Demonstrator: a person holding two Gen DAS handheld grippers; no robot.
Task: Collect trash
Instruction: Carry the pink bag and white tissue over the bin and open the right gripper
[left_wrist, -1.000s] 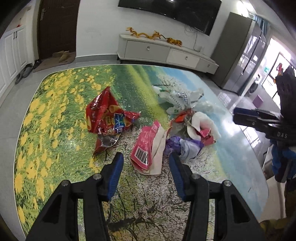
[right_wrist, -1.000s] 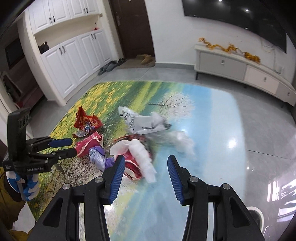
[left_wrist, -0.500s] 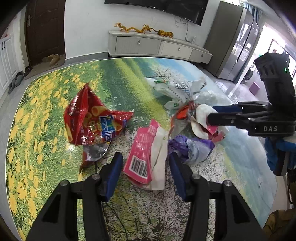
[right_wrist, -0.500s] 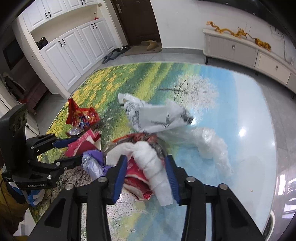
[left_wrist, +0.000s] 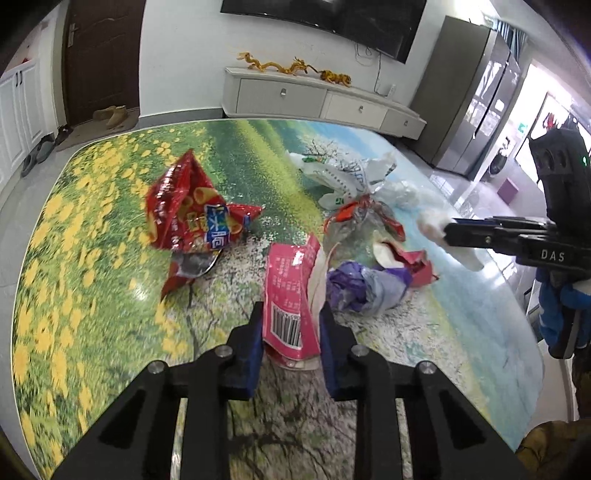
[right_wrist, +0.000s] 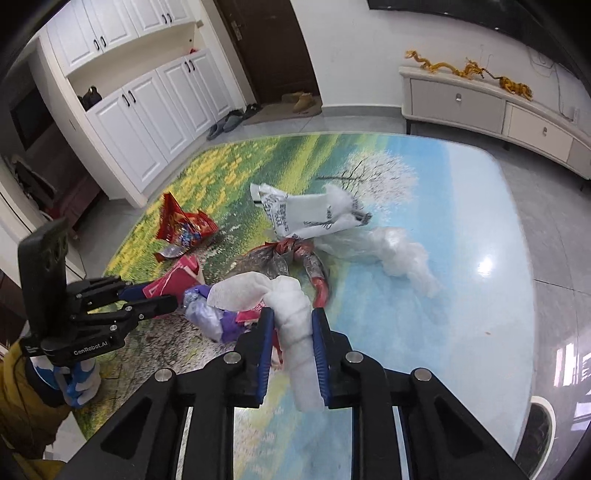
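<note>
Both tools just closed: left tool (left_wrist: 291, 332) on pink packet (left_wrist: 291, 295), right tool (right_wrist: 293, 347) on white wad (right_wrist: 295, 325).

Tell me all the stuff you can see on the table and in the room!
Table: one, flower-meadow print.
Chip bag: one, red, left of the pile.
Pink packet: one, barcode showing, between the left claw's pads.
Purple wrapper: one, right of the pink packet.
White tissue: one, twisted, between the right claw's pads.
Printed white bag: one, far side of the pile.
Clear plastic: one, crumpled, right of it.
Low cabinet: one, white, at the wall, gold dragons on top.
Left claw: black, blue pads, just closed on the packet.
Right claw: same colours, just closed on the tissue.
</note>
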